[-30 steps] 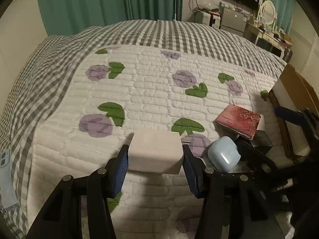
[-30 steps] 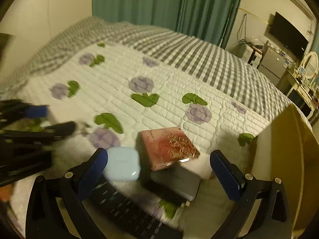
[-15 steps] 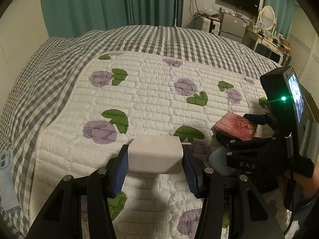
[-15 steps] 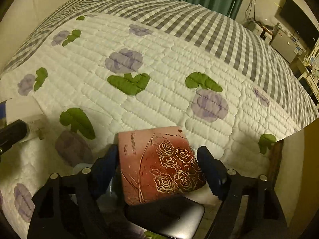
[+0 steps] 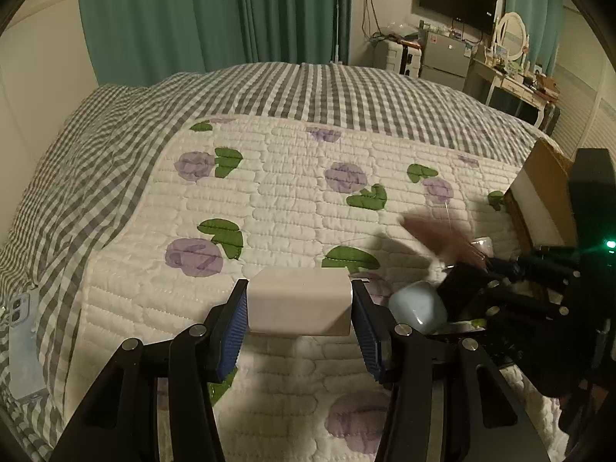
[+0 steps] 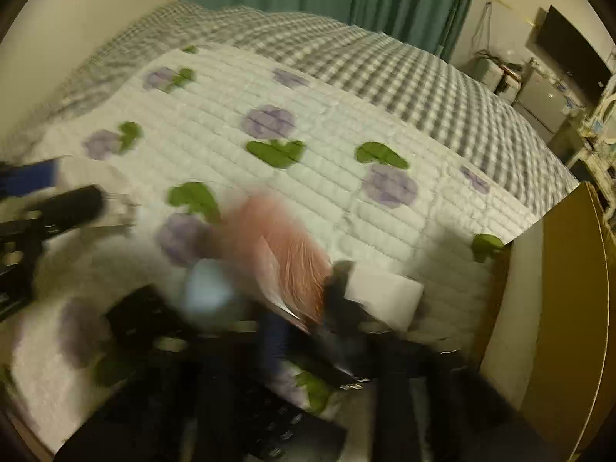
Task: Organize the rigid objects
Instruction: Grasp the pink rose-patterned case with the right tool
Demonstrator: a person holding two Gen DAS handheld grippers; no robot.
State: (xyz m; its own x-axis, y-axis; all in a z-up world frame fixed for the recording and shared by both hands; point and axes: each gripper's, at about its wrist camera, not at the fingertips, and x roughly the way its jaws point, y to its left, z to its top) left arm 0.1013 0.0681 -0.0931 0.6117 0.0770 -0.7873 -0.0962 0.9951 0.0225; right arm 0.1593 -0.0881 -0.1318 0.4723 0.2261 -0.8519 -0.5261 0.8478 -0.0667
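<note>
My left gripper [image 5: 299,300] is shut on a white rectangular block [image 5: 300,310], held just above the flowered quilt [image 5: 269,208]. To its right lies a pale blue rounded case [image 5: 419,308]. In the blurred right wrist view my right gripper [image 6: 304,308] has its jaws closing tight on the near edge of a thin red rose-patterned packet [image 6: 285,246], which tilts up off the pile. The left wrist view shows that packet [image 5: 439,235] as a pink smear ahead of the right gripper [image 5: 496,269]. The blue case [image 6: 208,288] sits left of the packet.
A black remote [image 6: 269,415] and a white box [image 6: 381,296] lie near the right gripper. A wooden board [image 6: 562,308] stands at the bed's right edge. A phone [image 5: 23,350] rests on the checked sheet at far left. A dresser and a TV stand beyond the bed.
The right gripper went from wide open around the red packet to shut on its edge, and the packet has tipped up. The left gripper still holds the white block in place.
</note>
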